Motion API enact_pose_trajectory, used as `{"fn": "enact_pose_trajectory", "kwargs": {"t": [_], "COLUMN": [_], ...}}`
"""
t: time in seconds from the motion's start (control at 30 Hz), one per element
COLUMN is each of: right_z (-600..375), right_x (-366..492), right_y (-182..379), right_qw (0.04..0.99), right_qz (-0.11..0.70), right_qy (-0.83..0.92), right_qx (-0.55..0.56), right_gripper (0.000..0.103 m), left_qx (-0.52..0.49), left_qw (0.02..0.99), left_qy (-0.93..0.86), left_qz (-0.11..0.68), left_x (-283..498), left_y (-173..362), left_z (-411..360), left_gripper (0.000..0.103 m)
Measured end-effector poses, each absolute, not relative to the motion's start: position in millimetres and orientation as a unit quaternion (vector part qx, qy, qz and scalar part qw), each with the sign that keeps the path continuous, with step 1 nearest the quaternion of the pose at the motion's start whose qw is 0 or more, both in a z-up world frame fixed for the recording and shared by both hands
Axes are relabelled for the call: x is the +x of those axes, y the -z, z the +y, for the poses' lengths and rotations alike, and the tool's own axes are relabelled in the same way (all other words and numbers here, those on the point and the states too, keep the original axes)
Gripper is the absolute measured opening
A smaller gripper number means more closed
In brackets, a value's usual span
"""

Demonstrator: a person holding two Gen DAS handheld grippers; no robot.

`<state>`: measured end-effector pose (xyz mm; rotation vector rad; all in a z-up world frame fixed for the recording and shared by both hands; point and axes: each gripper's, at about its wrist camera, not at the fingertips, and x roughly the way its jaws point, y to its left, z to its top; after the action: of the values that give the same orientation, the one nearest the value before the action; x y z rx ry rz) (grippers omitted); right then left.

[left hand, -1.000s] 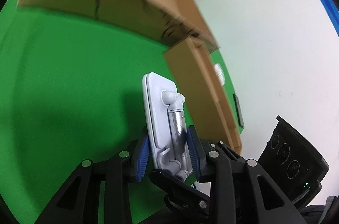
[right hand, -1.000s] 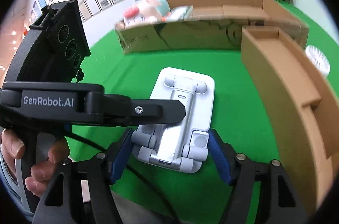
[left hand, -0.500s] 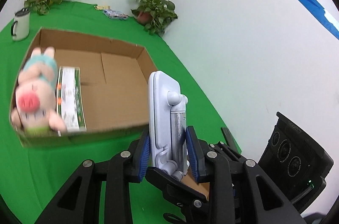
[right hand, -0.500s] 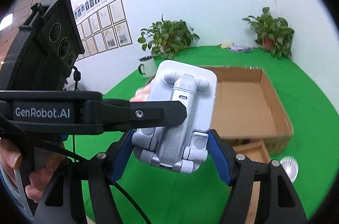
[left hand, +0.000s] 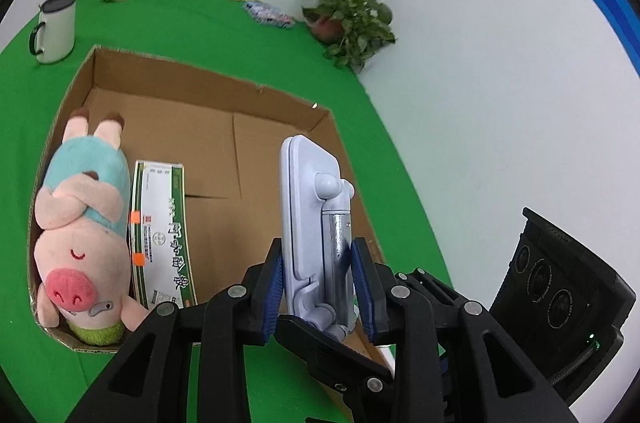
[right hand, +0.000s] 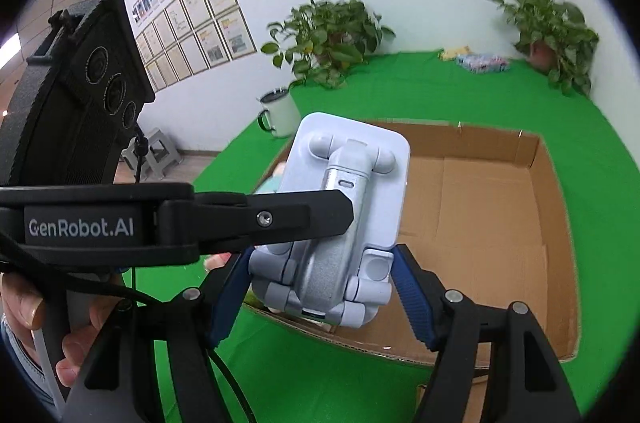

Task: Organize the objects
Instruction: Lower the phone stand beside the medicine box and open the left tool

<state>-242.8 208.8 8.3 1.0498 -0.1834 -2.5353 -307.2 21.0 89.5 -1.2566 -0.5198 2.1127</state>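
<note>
Both grippers clamp white phone stand in mid-air above box. Left gripper fingers narrow, pressing stand's thin edges; right gripper fingers set wider, blue pads against stand's broad lower sides. Hand grips left gripper's handle. Below, open cardboard box on green table holds plush pig beside green-and-white carton; rest of box floor bare. Farther back: mug, two potted plants, white wall.
</note>
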Motion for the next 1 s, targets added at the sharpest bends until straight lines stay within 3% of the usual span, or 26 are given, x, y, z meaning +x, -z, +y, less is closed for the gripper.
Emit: {"fn": "enact_pose_trajectory", "kwargs": {"t": [0.33, 0.5, 0.83, 1.0], "right_z": [224, 227, 228, 228], "right_x": [-274, -280, -284, -284], "right_y": [75, 102, 118, 116], "right_qw": [0.213, 0.215, 0.221, 0.239], "right_qz": [-0.115, -0.13, -0.119, -0.133], "right_qy": [0.848, 0.825, 0.812, 0.804], "right_qx": [0.472, 0.505, 0.527, 0.529], "right_gripper": [0.068, 0.068, 0.069, 0.075], "left_qx": [-0.563, -0.587, -0.586, -0.542], "left_qw": [0.263, 0.246, 0.222, 0.228], "left_qy": [-0.761, -0.746, -0.755, -0.79], "left_qz": [-0.189, -0.198, -0.194, -0.176], "left_x": [-345, -354, -355, -344], "left_y": [25, 57, 60, 29], "left_z": [38, 41, 30, 19], "left_gripper": [0.029, 0.029, 0.033, 0.043]}}
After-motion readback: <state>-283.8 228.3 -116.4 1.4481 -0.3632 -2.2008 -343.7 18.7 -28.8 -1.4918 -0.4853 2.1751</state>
